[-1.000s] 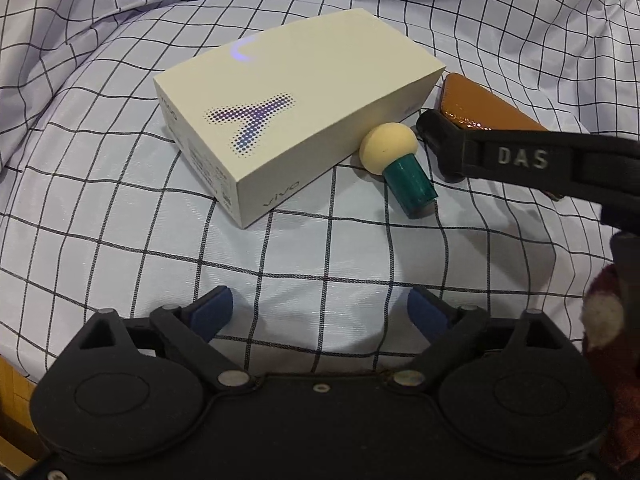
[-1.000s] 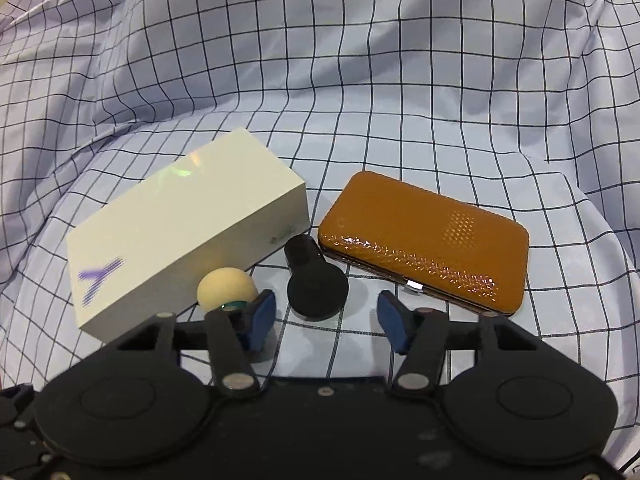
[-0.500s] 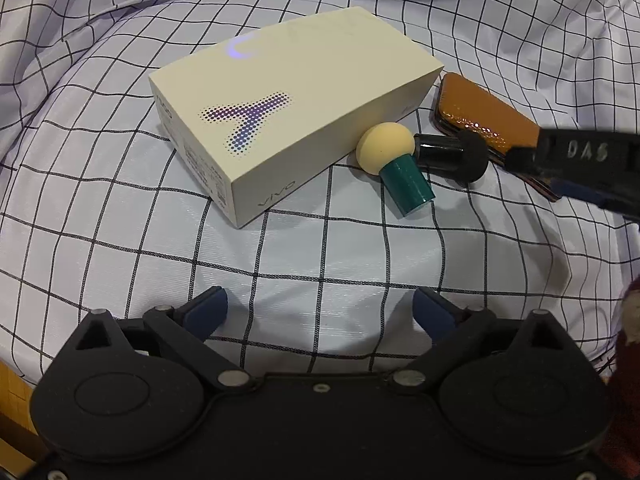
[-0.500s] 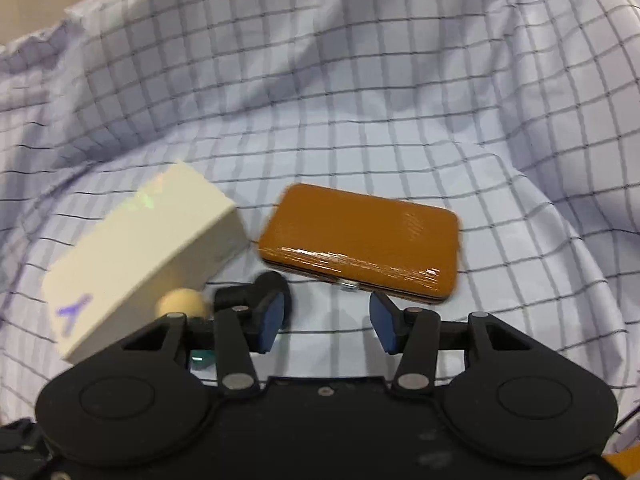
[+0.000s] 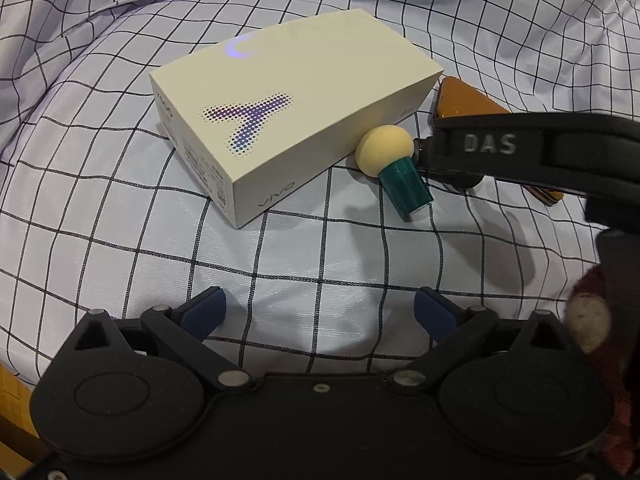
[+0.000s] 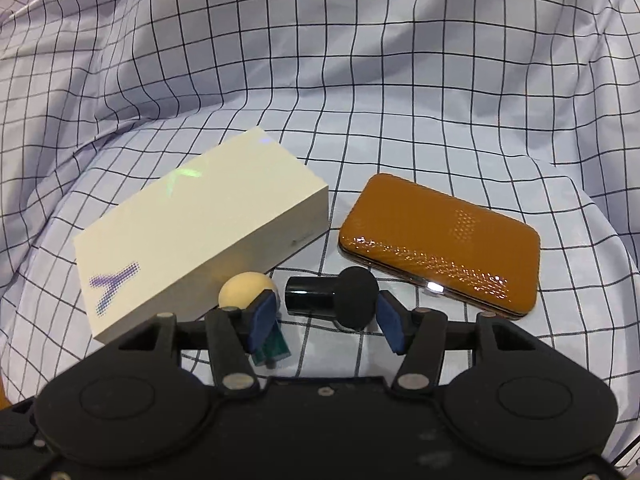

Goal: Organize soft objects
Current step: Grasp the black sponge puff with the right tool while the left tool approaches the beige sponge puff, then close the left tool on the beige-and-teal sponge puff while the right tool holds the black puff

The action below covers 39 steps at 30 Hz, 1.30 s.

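Checked cloth [image 6: 400, 80] covers the counter, rumpled all round. Landmark is the cream box [image 6: 200, 232], lying flat mid-cloth. Right of the box and near it, not touching: the brown case [image 6: 440, 240], flat and closed. Just in front of the box's near right corner, the yellow-headed sponge [image 5: 384, 151] lies on its side, head against the box wall, green handle pointing away from it. Beside that sponge, further right of the box, the black sponge [image 6: 332, 298] lies on its side with its glossy handle toward the box and its round head toward the case. Step in hand: right tongs [image 6: 324, 316] are lining up on the black sponge, and their jaws have just been opening; the sponge lies between the blue pads [image 6: 262, 316], right pad at the head, no squeeze visible, so I read them as released. Left tongs [image 5: 318, 314] hang spread wide over bare cloth in front of the box, holding nothing. Next move likely needs the right tongs lowered and centred on the black sponge, then clenched gently without nudging the yellow one, since the left pad sits right over it.
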Available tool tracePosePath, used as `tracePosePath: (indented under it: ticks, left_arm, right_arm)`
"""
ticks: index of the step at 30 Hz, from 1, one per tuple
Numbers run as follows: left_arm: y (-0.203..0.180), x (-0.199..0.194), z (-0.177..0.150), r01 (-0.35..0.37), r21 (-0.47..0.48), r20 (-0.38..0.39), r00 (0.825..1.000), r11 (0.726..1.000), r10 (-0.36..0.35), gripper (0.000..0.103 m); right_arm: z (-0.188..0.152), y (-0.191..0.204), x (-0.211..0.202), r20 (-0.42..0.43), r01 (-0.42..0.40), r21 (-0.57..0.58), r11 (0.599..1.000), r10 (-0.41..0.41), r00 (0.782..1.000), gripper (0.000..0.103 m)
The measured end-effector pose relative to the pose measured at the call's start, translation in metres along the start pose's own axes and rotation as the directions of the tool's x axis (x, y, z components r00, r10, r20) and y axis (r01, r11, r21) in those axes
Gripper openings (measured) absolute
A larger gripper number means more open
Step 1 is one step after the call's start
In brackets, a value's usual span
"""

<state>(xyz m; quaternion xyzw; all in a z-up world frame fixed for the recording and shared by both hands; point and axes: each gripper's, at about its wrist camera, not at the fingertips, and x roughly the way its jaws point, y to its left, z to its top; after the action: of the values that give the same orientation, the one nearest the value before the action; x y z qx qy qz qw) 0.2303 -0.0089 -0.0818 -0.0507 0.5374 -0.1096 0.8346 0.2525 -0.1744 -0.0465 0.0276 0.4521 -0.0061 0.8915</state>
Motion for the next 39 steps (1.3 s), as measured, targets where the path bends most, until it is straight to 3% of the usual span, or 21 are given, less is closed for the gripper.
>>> tracePosePath:
  ticks: [10, 17, 23, 30, 34, 39]
  left_arm:
    - [0.001, -0.001, -0.002, 0.007, -0.004, 0.007, 1.000, 1.000, -0.006, 0.097]
    - [0.005, -0.003, -0.002, 0.026, -0.030, 0.020, 0.999, 0.999, -0.025, 0.097]
    - [0.014, -0.016, 0.003, 0.040, -0.110, 0.054, 0.998, 0.993, -0.035, 0.085]
    - [-0.006, -0.019, 0.019, -0.047, -0.102, 0.114, 0.992, 0.994, 0.058, 0.084]
    - [-0.013, -0.004, 0.028, -0.144, -0.116, 0.103, 0.982, 0.983, 0.156, 0.083]
    - [-0.023, 0.010, 0.033, -0.193, -0.114, 0.068, 0.977, 0.975, 0.201, 0.085]
  right_arm:
    - [0.006, 0.002, 0.013, -0.038, 0.035, -0.031, 0.999, -0.036, 0.999, 0.054]
    - [0.002, -0.001, 0.001, -0.016, 0.035, -0.034, 0.999, -0.035, 0.999, 0.052]
    - [-0.006, -0.021, -0.028, 0.029, 0.037, 0.005, 0.999, -0.037, 0.999, 0.053]
    - [-0.024, -0.046, -0.056, 0.059, 0.023, 0.071, 0.997, -0.028, 0.998, 0.053]
    - [-0.035, -0.058, -0.071, 0.085, 0.006, 0.099, 0.995, -0.014, 0.996, 0.053]
    - [-0.038, -0.068, -0.078, 0.100, 0.005, 0.122, 0.992, -0.018, 0.995, 0.053]
